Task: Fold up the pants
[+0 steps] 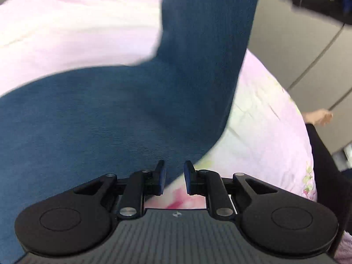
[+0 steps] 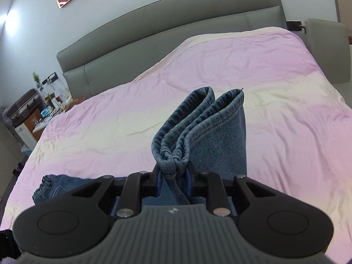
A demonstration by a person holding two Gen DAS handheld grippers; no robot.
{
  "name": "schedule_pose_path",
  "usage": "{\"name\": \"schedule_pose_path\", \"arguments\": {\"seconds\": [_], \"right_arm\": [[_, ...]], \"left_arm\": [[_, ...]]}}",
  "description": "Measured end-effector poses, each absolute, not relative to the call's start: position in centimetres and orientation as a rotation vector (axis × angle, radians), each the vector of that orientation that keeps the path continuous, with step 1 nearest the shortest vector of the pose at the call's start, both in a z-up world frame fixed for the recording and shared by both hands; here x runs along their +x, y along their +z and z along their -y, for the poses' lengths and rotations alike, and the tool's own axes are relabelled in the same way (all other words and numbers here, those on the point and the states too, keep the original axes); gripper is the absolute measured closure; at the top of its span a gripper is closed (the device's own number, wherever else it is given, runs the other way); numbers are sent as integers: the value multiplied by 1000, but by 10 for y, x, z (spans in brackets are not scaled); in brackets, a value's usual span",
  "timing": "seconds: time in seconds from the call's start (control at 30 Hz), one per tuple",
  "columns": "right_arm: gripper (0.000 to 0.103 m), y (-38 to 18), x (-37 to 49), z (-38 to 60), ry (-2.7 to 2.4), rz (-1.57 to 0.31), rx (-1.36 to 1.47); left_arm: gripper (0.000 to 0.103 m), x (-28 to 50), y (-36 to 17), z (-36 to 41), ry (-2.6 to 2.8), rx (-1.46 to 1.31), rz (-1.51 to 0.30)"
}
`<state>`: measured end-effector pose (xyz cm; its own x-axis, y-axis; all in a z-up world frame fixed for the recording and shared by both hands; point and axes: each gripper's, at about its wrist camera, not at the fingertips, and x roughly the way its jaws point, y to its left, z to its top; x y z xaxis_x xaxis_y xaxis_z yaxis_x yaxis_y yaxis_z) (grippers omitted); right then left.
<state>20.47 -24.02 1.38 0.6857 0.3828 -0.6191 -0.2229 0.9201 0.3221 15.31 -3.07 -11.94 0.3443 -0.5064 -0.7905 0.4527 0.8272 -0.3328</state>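
The right gripper (image 2: 175, 181) is clamped on the bunched hems of the jeans (image 2: 204, 132), holding both leg ends up above the pink bedspread (image 2: 286, 110); the hems stick up past the pads, and the waistband end of the jeans lies on the bedspread to the lower left of the gripper. The left gripper (image 1: 174, 177) has its jaws narrow with a gap between the pads, and the blurred denim edge passes in front of that gap, so I cannot tell whether it grips cloth. A grey headboard (image 2: 176, 22) stands beyond the bedspread.
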Motion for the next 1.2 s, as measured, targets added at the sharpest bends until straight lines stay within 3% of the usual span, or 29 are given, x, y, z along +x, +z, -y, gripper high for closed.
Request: {"name": "schedule_pose_path", "arguments": {"seconds": [0.27, 0.5, 0.6, 0.67, 0.73, 0.8, 0.83, 0.9, 1.0, 1.03, 1.1, 1.2], "right_arm": [[86, -51, 190, 146, 459, -871, 146], [86, -131, 170, 85, 530, -987, 21], [85, -151, 165, 75, 532, -988, -73], [75, -150, 161, 71, 549, -979, -91], [48, -142, 160, 74, 580, -987, -22], [33, -133, 163, 75, 596, -972, 51], [33, -132, 164, 75, 587, -966, 63], [37, -136, 172, 69, 539, -979, 47], [72, -153, 184, 73, 508, -1054, 80], [80, -158, 185, 74, 498, -1058, 87], [88, -160, 185, 80, 510, -1050, 135], [90, -147, 182, 90, 546, -1025, 233]], "left_arm": [[80, 156, -74, -102, -404, -208, -954], [80, 158, -98, -143, -306, -333, -961], [75, 161, -109, -148, -291, -392, -976], [75, 151, -113, -159, -282, -408, -979], [74, 144, -119, -166, -274, -431, -987], [71, 142, -124, -169, -273, -465, -985], [69, 140, -126, -170, -272, -480, -983], [69, 138, -127, -170, -268, -495, -986], [68, 140, -131, -169, -276, -516, -997], [68, 140, -132, -168, -282, -534, -1002], [64, 142, -134, -169, -302, -580, -1004], [53, 147, -139, -170, -328, -664, -996]]}}
